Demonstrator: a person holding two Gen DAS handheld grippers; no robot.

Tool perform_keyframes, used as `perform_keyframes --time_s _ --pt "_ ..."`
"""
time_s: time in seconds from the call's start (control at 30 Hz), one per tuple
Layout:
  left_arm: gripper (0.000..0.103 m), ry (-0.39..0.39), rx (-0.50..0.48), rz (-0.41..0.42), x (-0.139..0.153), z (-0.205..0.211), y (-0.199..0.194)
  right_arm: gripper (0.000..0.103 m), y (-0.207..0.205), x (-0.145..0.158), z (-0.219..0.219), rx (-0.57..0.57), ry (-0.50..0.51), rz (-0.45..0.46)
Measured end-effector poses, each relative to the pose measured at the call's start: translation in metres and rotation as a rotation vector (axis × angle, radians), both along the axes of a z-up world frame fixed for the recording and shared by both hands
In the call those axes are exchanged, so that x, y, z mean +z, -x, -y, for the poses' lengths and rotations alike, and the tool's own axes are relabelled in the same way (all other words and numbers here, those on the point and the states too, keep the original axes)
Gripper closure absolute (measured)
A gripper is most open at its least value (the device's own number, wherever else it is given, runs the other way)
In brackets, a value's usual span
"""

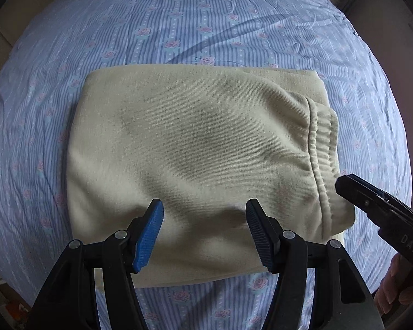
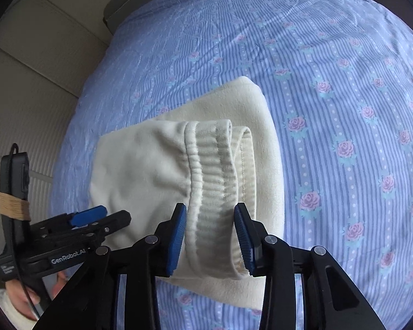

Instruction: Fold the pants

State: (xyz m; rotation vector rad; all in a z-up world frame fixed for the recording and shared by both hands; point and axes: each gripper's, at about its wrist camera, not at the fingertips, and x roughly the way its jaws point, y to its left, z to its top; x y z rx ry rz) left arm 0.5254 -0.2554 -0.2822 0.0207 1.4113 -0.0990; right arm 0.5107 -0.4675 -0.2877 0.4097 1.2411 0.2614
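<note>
Lying folded in a cream bundle on the blue flowered bedsheet (image 1: pixel 179 22): pants (image 1: pixel 195 148). Hovering just above, jaws spread wide and gripping nothing: left gripper (image 1: pixel 205 233) and right gripper (image 2: pixel 210 236), straddling the waistband (image 2: pixel 214 178).

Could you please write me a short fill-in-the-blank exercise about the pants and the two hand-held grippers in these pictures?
1. The cream pants lie folded on a bed sheet printed with stripes and pink ____.
2. The jaws of the left hand-held gripper are ____, with no cloth between them.
3. The right hand-held gripper has its open jaws on either side of the pants' elastic ____.

Missing words: roses; open; waistband
</note>
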Motion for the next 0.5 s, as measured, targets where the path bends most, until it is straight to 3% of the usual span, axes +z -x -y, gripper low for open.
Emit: perform_keyframes --time_s 0.2,0.3,0.4,0.47,0.5 --pt "0.042 -0.001 -0.003 0.002 0.003 0.005 -0.001 0.065 -0.010 -0.027 0.009 -0.037 -0.079 -0.083" --pt "0.042 0.004 0.006 0.005 0.005 0.006 0.001 0.076 -0.007 -0.018 0.001 0.015 -0.111 -0.081" --pt "0.042 0.011 0.019 -0.009 0.005 0.008 0.002 0.079 0.005 -0.001 -0.007 0.035 -0.157 -0.038" --pt "0.042 0.012 0.022 -0.021 0.004 0.010 0.003 0.092 0.004 -0.001 -0.012 0.038 -0.080 -0.046" --pt "0.042 0.006 0.020 -0.022 0.005 0.012 0.004 0.092 0.003 -0.001 -0.009 0.029 -0.040 -0.053"
